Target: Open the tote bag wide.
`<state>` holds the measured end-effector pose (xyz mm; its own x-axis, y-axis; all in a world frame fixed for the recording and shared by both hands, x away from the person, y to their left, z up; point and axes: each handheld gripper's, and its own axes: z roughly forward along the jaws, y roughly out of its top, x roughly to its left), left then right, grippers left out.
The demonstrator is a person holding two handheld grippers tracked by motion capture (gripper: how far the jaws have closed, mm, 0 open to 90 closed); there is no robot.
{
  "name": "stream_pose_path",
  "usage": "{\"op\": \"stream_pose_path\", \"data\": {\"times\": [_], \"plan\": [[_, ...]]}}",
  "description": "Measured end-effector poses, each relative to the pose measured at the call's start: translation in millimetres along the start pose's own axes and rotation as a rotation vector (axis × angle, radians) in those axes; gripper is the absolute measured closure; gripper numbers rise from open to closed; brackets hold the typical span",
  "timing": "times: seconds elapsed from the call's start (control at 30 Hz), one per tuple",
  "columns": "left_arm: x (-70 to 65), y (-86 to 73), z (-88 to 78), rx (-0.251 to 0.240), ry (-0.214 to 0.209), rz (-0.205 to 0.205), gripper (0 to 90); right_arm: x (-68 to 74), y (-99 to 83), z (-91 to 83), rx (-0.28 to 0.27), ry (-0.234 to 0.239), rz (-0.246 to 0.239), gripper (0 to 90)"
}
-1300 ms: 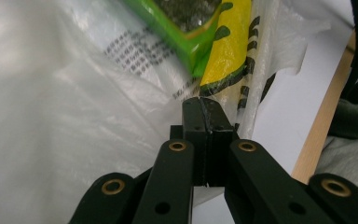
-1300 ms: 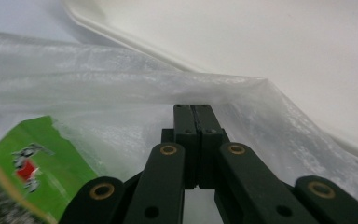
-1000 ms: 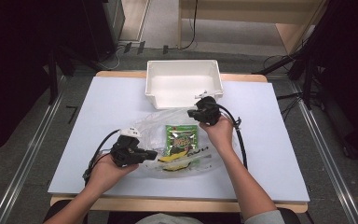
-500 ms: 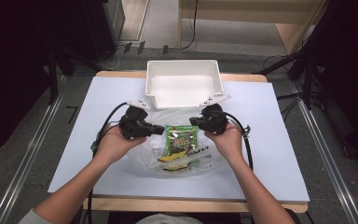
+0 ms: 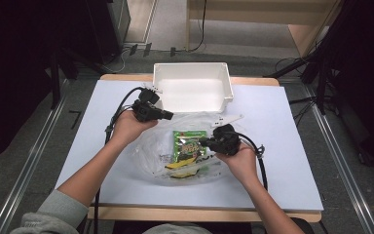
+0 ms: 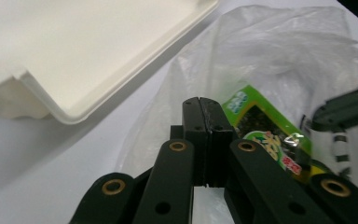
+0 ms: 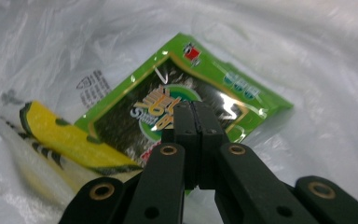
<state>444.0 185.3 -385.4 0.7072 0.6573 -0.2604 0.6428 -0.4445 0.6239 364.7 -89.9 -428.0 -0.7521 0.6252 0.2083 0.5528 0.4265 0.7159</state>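
Both tools closed, empty: left tool (image 5: 168,115), right tool (image 5: 205,142). Bag (image 5: 151,146) thin, slippery, probably light; far rim best pinched.

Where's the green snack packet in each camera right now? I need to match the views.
High view: green snack packet lies mid-table inside the clear plastic bag, beside the right hand-held gripper.
Left gripper view: right of centre, behind the shut jaws.
Right gripper view: centre, under the shut jaws.
Shared landmark: the yellow packet next to it.
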Motion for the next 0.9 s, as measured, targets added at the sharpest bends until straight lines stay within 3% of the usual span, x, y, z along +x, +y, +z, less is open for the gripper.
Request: {"op": "stream_pose_path", "data": {"times": [0.37,0.47,0.63,0.9], "plan": [[6.6,-29.7,31.2,0.037,-0.010,-0.028,90.0,10.8,-19.4,7.9,0.046,0.038,-0.024,90.0],[7.6,-32.5,34.1,0.041,-0.012,-0.031,90.0,12.2,-23.9,9.0,0.053,0.046,-0.020,90.0],[6.8,-37.7,34.5,0.008,-0.016,-0.049,90.0,18.5,-31.6,8.2,0.067,0.067,-0.027,90.0],[7.2,-41.0,34.3,0.015,-0.005,-0.052,90.0,29.4,-43.8,2.6,0.077,0.082,-0.038,90.0]]}}
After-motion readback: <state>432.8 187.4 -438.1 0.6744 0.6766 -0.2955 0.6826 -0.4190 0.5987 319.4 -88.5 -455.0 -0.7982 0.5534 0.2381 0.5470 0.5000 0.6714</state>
